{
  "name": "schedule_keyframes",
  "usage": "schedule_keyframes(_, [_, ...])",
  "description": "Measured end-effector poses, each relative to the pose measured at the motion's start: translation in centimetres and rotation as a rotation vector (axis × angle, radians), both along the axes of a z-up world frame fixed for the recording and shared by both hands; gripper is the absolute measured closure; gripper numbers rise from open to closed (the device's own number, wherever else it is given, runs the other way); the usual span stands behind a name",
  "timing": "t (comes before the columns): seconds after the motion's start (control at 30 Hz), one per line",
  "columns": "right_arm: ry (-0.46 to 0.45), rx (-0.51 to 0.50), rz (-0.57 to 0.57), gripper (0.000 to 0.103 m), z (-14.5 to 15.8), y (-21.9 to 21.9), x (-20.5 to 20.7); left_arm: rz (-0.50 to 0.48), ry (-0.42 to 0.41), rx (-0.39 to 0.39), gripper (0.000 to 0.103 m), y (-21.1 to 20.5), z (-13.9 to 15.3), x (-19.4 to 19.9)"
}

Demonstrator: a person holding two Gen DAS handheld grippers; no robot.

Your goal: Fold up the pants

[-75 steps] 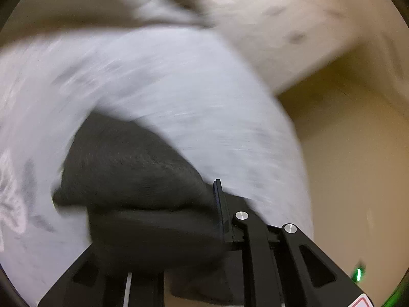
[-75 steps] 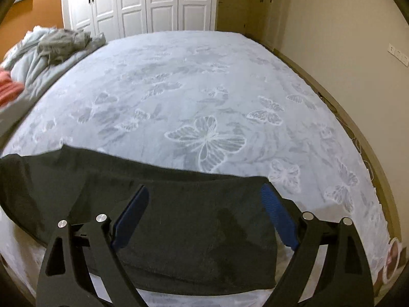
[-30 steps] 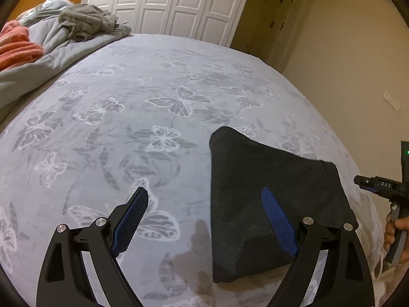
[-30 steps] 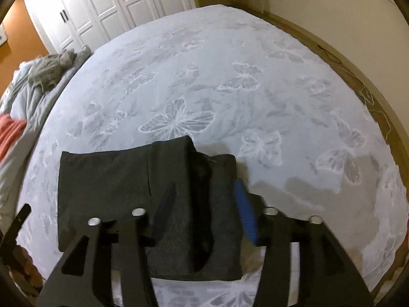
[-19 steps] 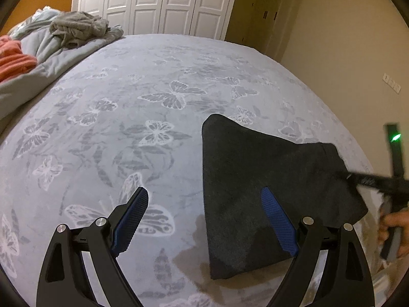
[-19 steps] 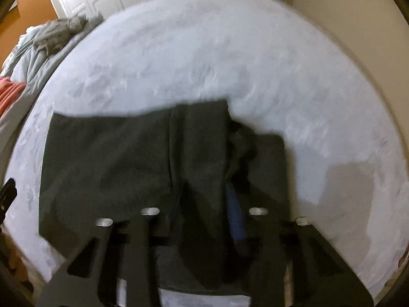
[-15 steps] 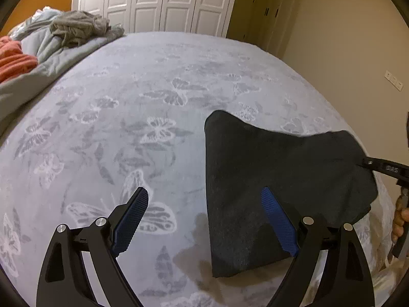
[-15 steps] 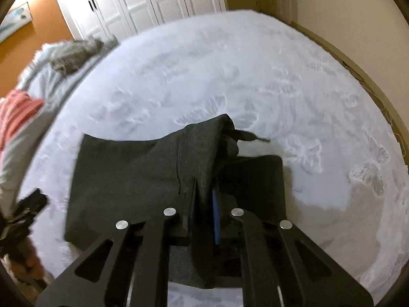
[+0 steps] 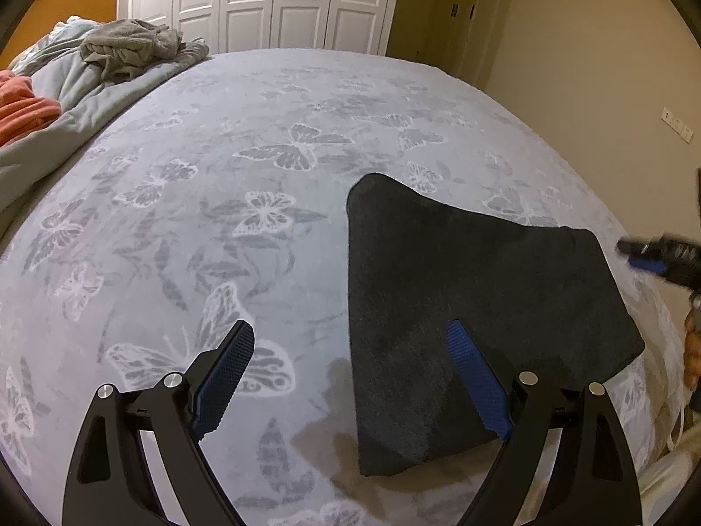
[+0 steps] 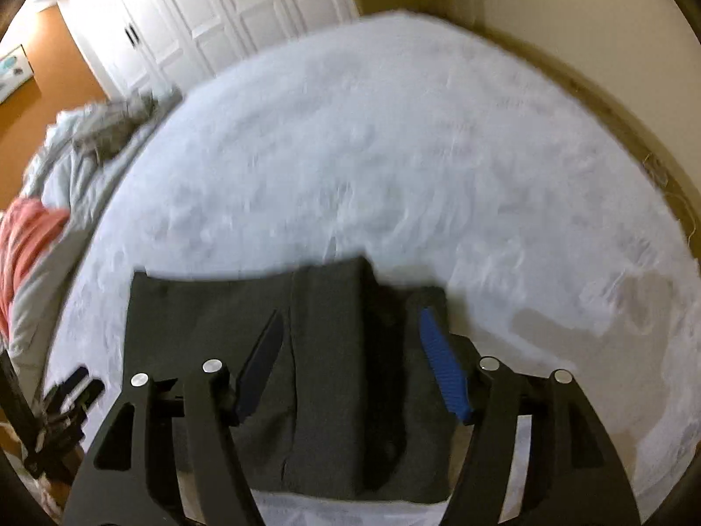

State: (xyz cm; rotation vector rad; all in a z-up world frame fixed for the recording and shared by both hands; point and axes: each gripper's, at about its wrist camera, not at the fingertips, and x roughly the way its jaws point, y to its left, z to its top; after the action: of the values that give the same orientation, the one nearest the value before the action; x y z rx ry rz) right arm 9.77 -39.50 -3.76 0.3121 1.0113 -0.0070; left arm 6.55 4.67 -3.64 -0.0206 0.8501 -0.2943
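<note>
Dark pants (image 9: 473,307), folded into a compact stack, are seen lying flat on a butterfly-print bedspread (image 9: 263,184), at four o'clock in the left wrist view. The left gripper (image 9: 350,377) is held wide open above the bed, with the stack's near edge between its blue pads (image 9: 475,377) but not pressed. In the blurred right wrist view, the right gripper (image 10: 350,364) is caught opening over the pants (image 10: 333,350), a raised fold lying between its fingers, ungripped. Crumpled grey bedding (image 9: 109,65) and an orange cloth (image 9: 26,105) are piled at ten o'clock, before white wardrobe doors (image 9: 263,0).
</note>
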Motion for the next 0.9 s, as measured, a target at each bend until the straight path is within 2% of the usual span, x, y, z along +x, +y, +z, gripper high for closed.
schedule_keyframes(0.07, [0.073, -0.015, 0.038, 0.040, -1.8, 1.2, 0.2, -0.025, -0.006, -0.007, 0.016, -0.4, 0.2, -0.3])
schedule_keyframes(0.1, [0.102, -0.033, 0.075, 0.047, -2.8, 2.1, 0.3, -0.041, -0.012, -0.010, 0.016, -0.7, 0.3, -0.5])
schedule_keyframes(0.13, [0.103, -0.061, 0.103, 0.062, -3.0, 2.8, 0.3, -0.067, -0.021, -0.016, 0.016, -1.2, 0.5, -0.9])
schedule_keyframes(0.17, [0.077, -0.132, 0.114, 0.077, -2.4, 3.4, 0.0, -0.083, -0.026, -0.014, 0.016, -1.5, 0.6, -1.1])
schedule_keyframes(0.2, [0.045, -0.128, 0.112, 0.087, -1.4, 3.2, -0.4, -0.095, -0.029, -0.010, 0.016, -1.8, 0.7, -1.3])
schedule_keyframes(0.23, [-0.010, -0.047, 0.110, 0.093, 0.1, 2.3, -1.1, -0.110, -0.033, -0.003, 0.016, -2.2, 0.8, -1.6])
schedule_keyframes(0.27, [-0.045, 0.000, 0.103, 0.094, 0.9, 1.5, -1.7, -0.123, -0.038, -0.002, 0.016, -2.5, 1.0, -1.8])
schedule_keyframes(0.3, [-0.096, 0.025, 0.090, 0.094, 2.1, 0.4, -2.5, -0.128, -0.041, -0.003, 0.016, -2.8, 1.1, -2.0])
schedule_keyframes(0.33, [-0.099, 0.016, 0.079, 0.094, 2.2, -0.1, -2.8, -0.137, -0.040, -0.006, 0.016, -3.0, 1.1, -2.2])
schedule_keyframes(0.4, [0.009, -0.033, 0.035, 0.093, -0.3, -1.5, -2.1, -0.159, -0.027, -0.007, 0.016, -3.7, 0.9, -2.3])
schedule_keyframes(0.43, [0.094, -0.051, 0.030, 0.087, -2.3, -1.9, -1.5, -0.166, -0.023, -0.006, 0.016, -4.0, 0.7, -2.3])
schedule_keyframes(0.47, [0.122, -0.027, 0.000, 0.077, -3.5, -2.5, -1.3, -0.176, -0.018, -0.002, 0.016, -4.4, 0.4, -2.4])
schedule_keyframes(0.53, [0.092, 0.030, -0.006, 0.075, -2.3, -3.0, -1.3, -0.199, -0.021, 0.009, 0.016, -5.3, 0.1, -2.6])
schedule_keyframes(0.6, [0.033, 0.082, -0.011, 0.063, -1.0, -3.6, -1.8, -0.234, -0.045, 0.003, 0.016, -6.2, 0.1, -3.2])
schedule_keyframes(0.63, [0.034, 0.071, -0.008, 0.057, -0.8, -3.7, -1.9, -0.261, -0.062, -0.004, 0.016, -6.8, 0.3, -3.7])
schedule_keyframes(0.8, [0.077, -0.022, 0.093, 0.057, -1.1, -2.3, -3.0, -0.387, -0.146, 0.000, 0.015, -9.7, 1.0, -7.0])
schedule_keyframes(0.9, [0.062, -0.020, 0.160, 0.057, -0.8, -1.8, -5.2, -0.444, -0.179, 0.016, 0.012, -11.9, 0.9, -8.6])
